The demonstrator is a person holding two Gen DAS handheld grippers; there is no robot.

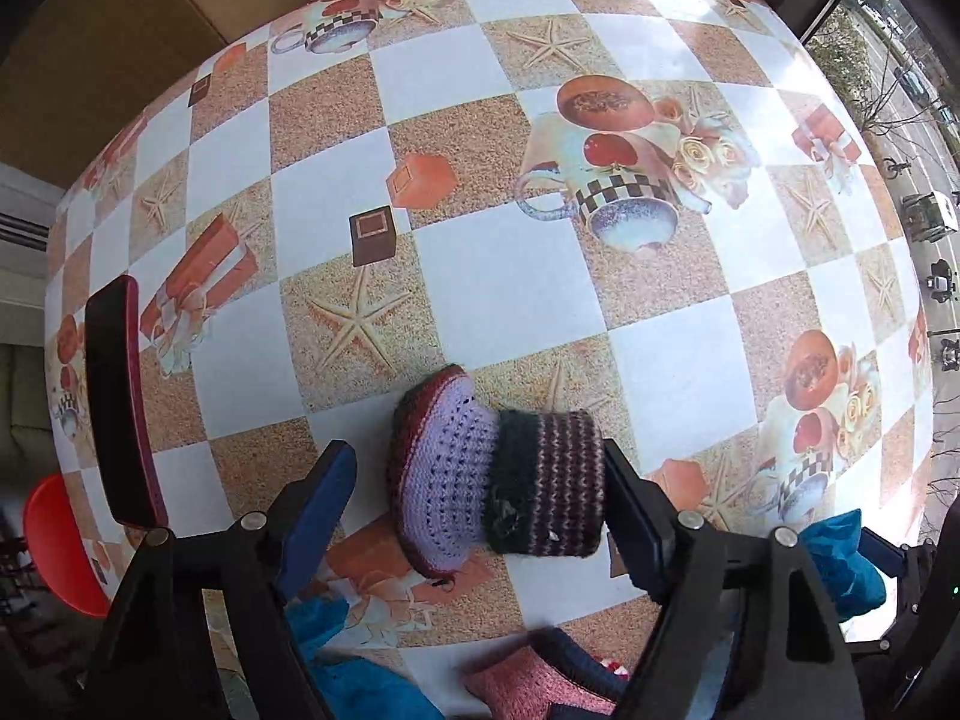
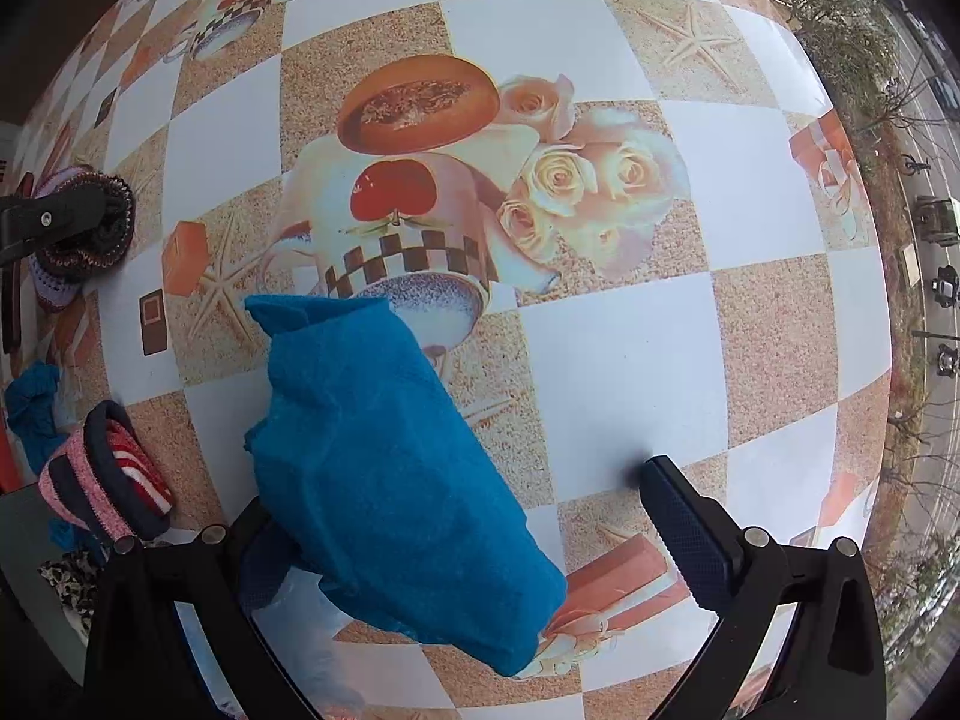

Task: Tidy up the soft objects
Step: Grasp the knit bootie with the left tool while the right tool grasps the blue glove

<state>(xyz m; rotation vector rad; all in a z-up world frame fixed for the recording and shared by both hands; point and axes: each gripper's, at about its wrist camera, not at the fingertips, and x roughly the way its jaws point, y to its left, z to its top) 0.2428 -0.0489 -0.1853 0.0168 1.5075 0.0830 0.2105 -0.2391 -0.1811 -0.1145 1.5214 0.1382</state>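
Far left on the table stands a dark phone, upright on its edge. Next along, the left gripper points down over a knitted bootie, lilac sole turned sideways, striped dark cuff to the right. The jaws stand partly open on either side of it; the right pad looks to be touching the cuff, the left pad stands clear, so I would not call it gripped yet. It looks light and squashy, wool that gives under any pinch and won't slip. The cuff, rolled thick, seems the best place to take hold, across its width.

Nearer the table's edge lies a pink knit piece with a dark band, and scraps of blue cloth beside it.

To the right, the right gripper hangs over a blue towel, crumpled in a heap between its jaws. They are wide open and the right pad is bare. The cloth drapes over the left finger, so I cannot tell if it clings there. It is limp and would best be pinched at a thick fold.
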